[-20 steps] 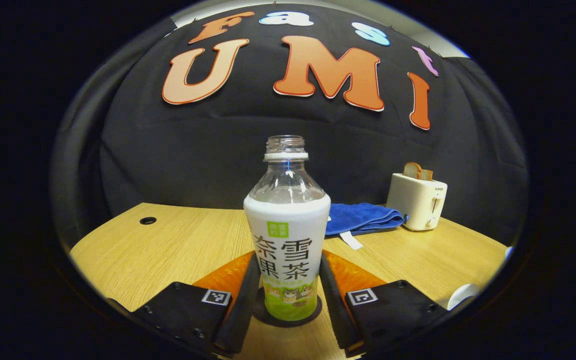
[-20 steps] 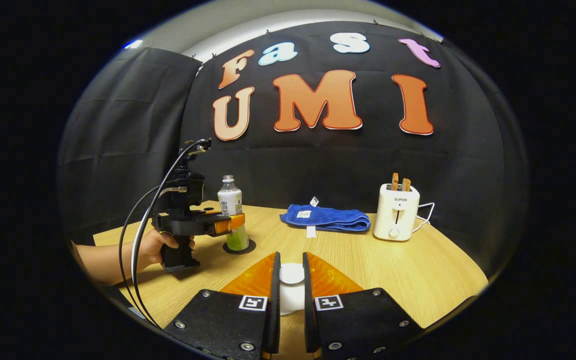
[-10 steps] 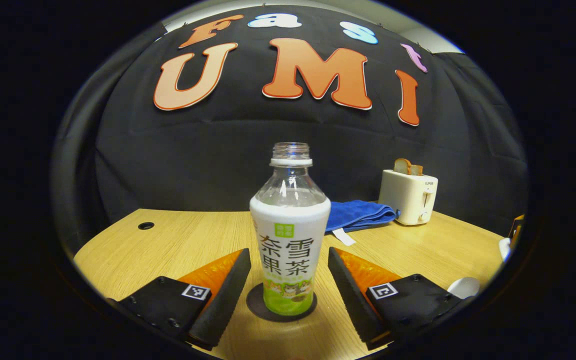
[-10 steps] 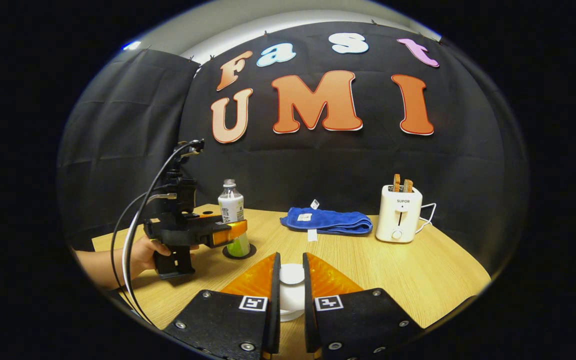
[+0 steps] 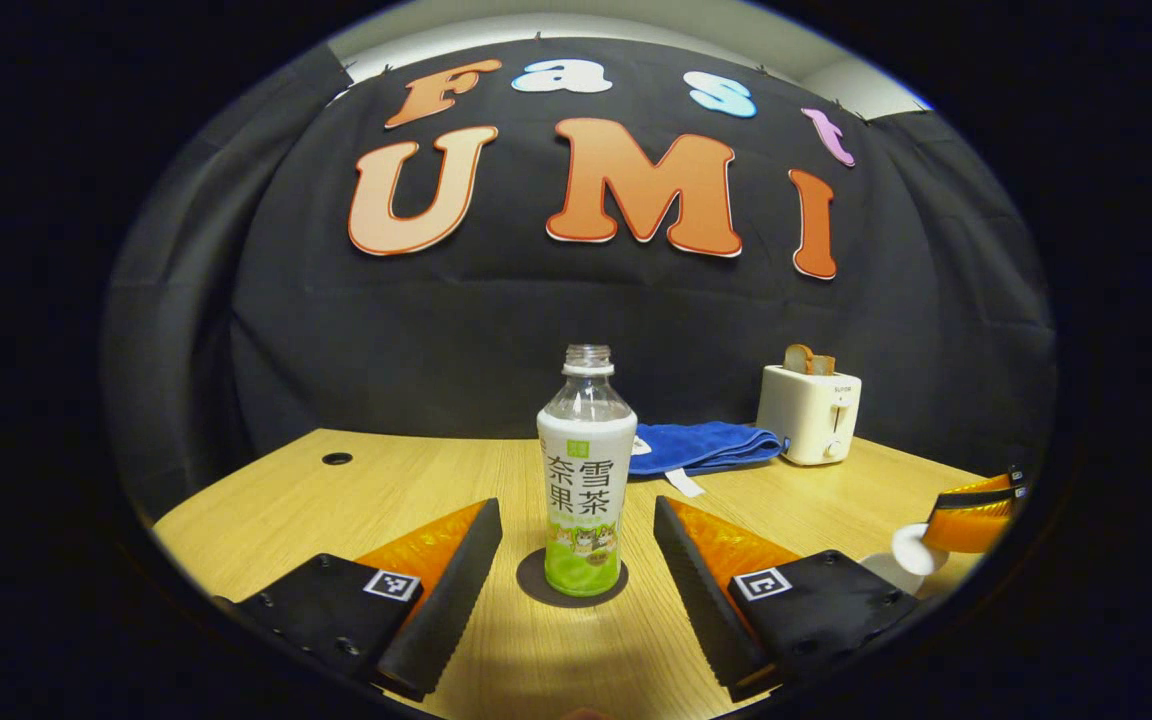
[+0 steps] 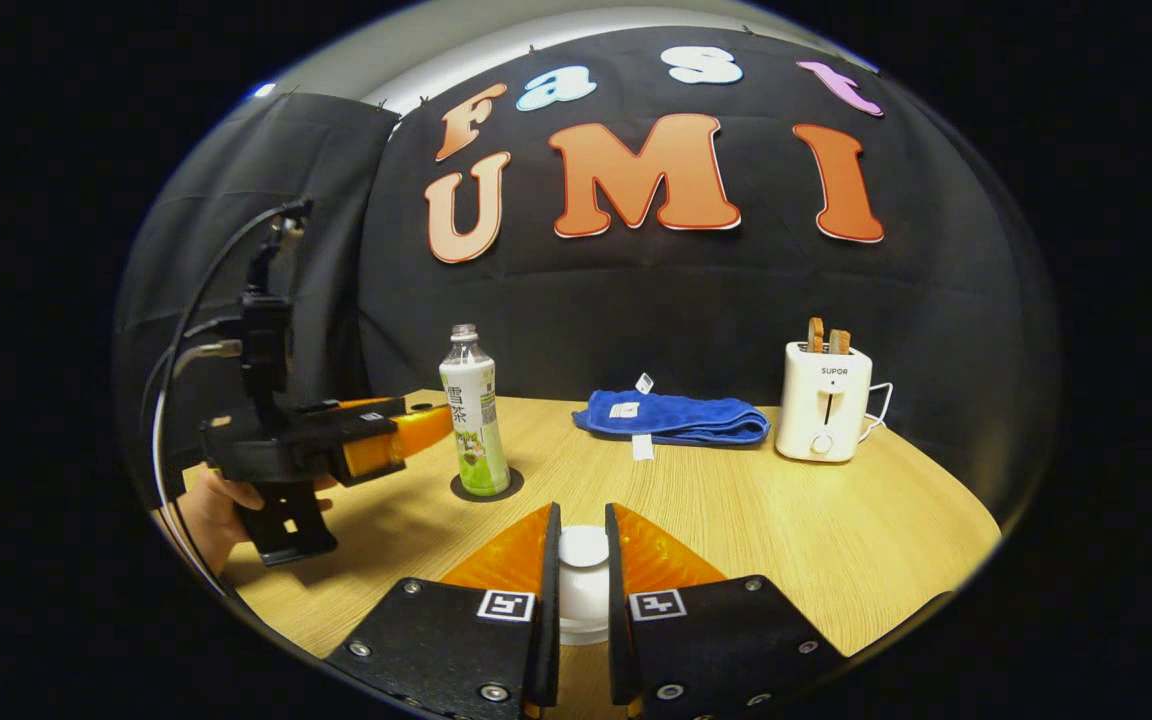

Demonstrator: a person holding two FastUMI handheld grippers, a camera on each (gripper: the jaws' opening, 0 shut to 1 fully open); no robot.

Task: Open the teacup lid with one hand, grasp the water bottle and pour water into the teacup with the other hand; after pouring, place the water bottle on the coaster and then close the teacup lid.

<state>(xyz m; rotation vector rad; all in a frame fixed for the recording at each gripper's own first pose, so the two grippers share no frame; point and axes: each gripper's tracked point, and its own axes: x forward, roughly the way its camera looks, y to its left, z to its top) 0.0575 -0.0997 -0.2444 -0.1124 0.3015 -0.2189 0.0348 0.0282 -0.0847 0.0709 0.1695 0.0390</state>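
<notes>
Two grippers work over a wooden table (image 6: 786,530). We see the left gripper (image 5: 576,525) spread wide, holding nothing, its fingers on either side of the water bottle (image 5: 586,475) without touching it. That uncapped bottle stands upright on a dark round coaster (image 5: 534,590). Our right gripper (image 6: 576,555) is nearly closed, both fingers pressing the white teacup lid (image 6: 584,548); the teacup beneath is mostly hidden. Farther back lie a folded blue towel (image 6: 676,418) and a white toaster (image 6: 823,400) holding bread.
</notes>
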